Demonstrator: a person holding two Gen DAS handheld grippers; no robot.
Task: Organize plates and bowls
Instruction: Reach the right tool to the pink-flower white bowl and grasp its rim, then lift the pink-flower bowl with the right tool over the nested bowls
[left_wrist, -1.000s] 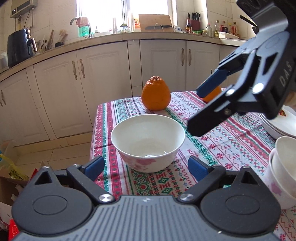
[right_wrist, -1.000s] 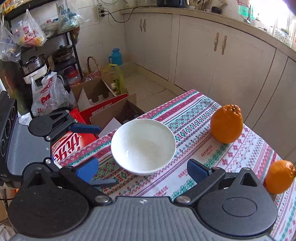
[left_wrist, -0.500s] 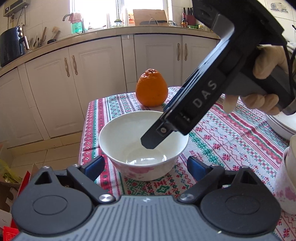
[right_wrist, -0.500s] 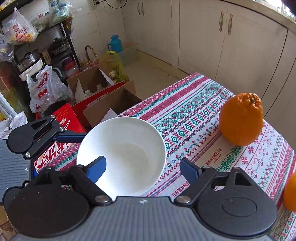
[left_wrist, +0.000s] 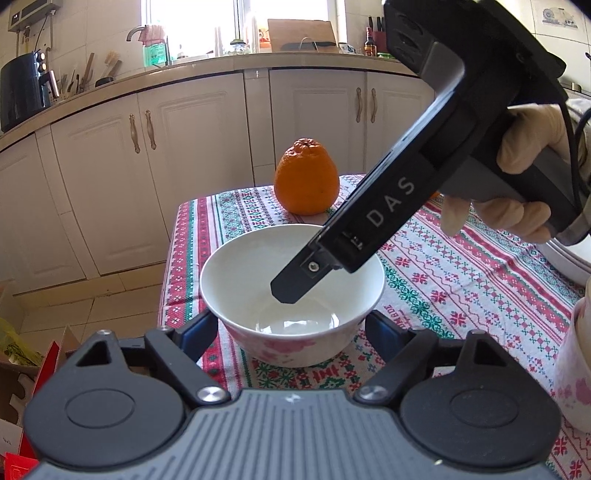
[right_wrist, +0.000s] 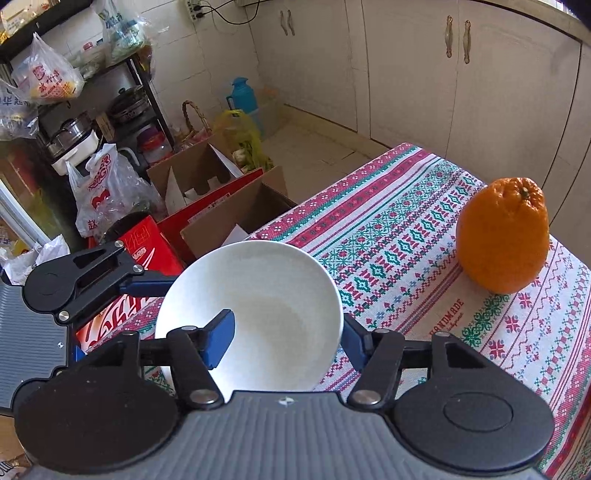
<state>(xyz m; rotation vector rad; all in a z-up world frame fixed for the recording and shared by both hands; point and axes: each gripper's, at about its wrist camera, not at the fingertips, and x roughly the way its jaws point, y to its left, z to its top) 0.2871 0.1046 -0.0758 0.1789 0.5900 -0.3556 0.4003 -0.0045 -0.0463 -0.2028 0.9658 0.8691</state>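
White bowl (right_wrist: 255, 314) sits near the counter's (right_wrist: 406, 229) corner, its near rim pinched in my right claw (right_wrist: 284, 341), one finger inside, one outside; my left claw (left_wrist: 291, 330) straddles it, closing, not visibly touching.

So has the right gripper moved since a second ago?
Yes. The right gripper came down from beside the orange onto the bowl, its jaws closing over the rim.

Large orange (left_wrist: 306, 181) on patterned tablecloth (left_wrist: 461, 280); cardboard boxes (right_wrist: 221, 206), plastic bags (right_wrist: 107, 192) on floor.
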